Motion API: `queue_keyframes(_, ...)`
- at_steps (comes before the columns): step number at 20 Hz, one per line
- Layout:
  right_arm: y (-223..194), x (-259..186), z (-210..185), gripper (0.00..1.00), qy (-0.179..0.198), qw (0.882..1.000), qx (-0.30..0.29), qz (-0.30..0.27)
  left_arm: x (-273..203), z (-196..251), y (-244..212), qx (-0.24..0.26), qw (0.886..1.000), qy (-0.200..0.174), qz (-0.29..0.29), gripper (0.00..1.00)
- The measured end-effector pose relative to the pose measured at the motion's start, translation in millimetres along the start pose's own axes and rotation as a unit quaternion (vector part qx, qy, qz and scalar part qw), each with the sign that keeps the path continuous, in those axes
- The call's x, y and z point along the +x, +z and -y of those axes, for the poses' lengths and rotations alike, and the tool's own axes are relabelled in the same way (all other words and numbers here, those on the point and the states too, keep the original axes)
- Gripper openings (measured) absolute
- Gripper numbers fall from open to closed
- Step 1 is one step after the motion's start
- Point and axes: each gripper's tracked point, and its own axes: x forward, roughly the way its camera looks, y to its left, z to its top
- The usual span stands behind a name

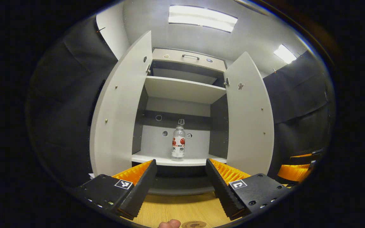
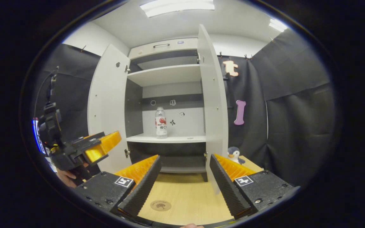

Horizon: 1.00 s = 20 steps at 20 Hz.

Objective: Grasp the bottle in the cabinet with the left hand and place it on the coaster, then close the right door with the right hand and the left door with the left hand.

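Open cabinet [image 1: 182,90], bottle [image 1: 178,142] upright inside, coaster [image 1: 194,224] cut off, both hand-held grippers wide open, empty.

Penguin toy [image 2: 234,154] (beside wooden table [image 2: 185,196]), ceiling lights [image 1: 201,19]

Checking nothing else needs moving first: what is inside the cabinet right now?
Inside the cabinet, one bottle stands upright on the lower shelf. The upper shelf looks bare, though its top surface is hidden from below.

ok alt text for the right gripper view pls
An open white cabinet holds an upright bottle on its lower shelf, both doors swung wide. The right tool is open over a wooden table with a round coaster; the left tool is at left.
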Motion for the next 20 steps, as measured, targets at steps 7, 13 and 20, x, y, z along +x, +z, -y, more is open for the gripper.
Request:
queue_keyframes(7,2.0,0.2,8.4,1.00,-0.015,1.000,0.000,0.001,120.2,-4.6,17.3,-0.028,0.999,-0.020,0.022,0.95)
queue_keyframes(13,3.7,3.9,25.8,1.00,-0.043,0.999,0.006,-0.001,228.5,-25.7,-35.3,-0.006,0.999,-0.003,-0.039,0.94)
queue_keyframes(20,7.8,14.7,55.2,1.00,-0.087,0.996,0.010,0.003,299.0,-41.6,-65.4,-0.003,0.997,0.023,-0.072,0.94)
